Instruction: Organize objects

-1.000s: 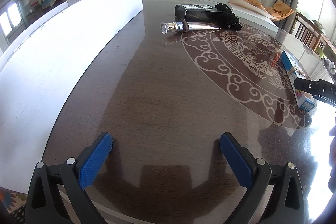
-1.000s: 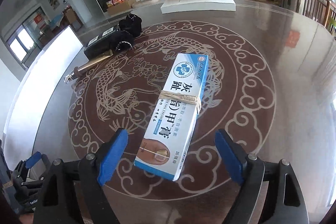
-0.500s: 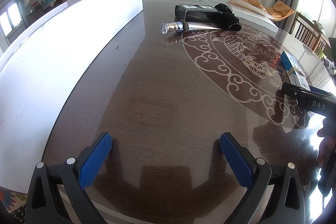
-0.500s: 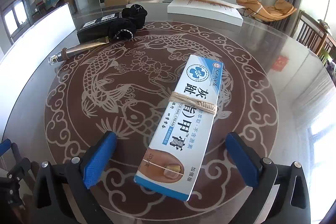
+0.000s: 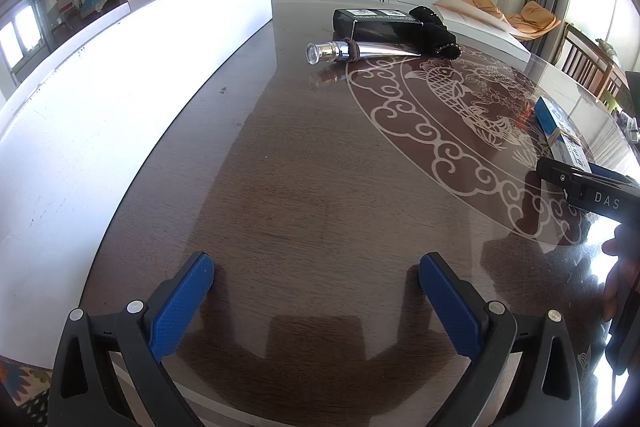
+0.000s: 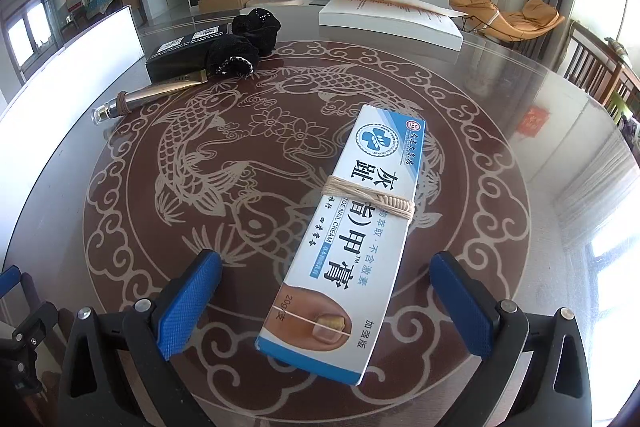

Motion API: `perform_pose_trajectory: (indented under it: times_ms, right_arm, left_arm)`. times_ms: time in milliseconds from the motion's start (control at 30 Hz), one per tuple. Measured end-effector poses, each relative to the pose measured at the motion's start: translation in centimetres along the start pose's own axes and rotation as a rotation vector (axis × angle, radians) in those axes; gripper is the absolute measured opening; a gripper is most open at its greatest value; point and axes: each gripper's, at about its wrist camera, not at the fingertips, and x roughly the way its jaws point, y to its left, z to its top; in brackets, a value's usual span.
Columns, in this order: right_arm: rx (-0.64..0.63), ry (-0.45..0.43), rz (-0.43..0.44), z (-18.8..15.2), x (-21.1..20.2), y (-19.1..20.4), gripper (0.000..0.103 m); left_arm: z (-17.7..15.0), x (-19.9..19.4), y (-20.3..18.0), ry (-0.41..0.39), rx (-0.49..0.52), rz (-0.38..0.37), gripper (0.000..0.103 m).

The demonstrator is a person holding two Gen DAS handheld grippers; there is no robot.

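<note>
A white and blue nail-cream box (image 6: pixel 356 239) with a tan elastic band around its middle lies flat on the table's fish-pattern disc (image 6: pixel 240 155). Its near end sits between the wide-apart pads of my right gripper (image 6: pixel 326 291), which is open and touches nothing. The same box (image 5: pixel 560 135) shows at the right edge of the left wrist view, behind the right gripper's black body. My left gripper (image 5: pixel 316 291) hovers open over bare dark wood. Far off lie a metallic tube (image 5: pixel 356 51), a black box (image 5: pixel 380 25) and a black scrunchie (image 5: pixel 434 31).
A long white board (image 5: pixel 120 99) stands along the table's left side. A flat white box with a paper sheet (image 6: pixel 390 21) lies at the far edge. A hand (image 5: pixel 618 279) shows at the right edge. Chairs stand beyond the table on the right.
My right gripper's jaws have spread wider around the near end of the cream box, and it has shifted and rolled slightly. The left gripper has not moved.
</note>
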Motion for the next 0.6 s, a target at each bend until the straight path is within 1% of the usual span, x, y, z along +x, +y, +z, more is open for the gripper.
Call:
perform_pose_trajectory:
  times_ms: [600]
  right_arm:
    - [0.000, 0.000, 0.000, 0.03, 0.03, 0.01, 0.103]
  left_arm:
    - [0.00, -0.06, 0.07, -0.007, -0.003, 0.000, 0.103]
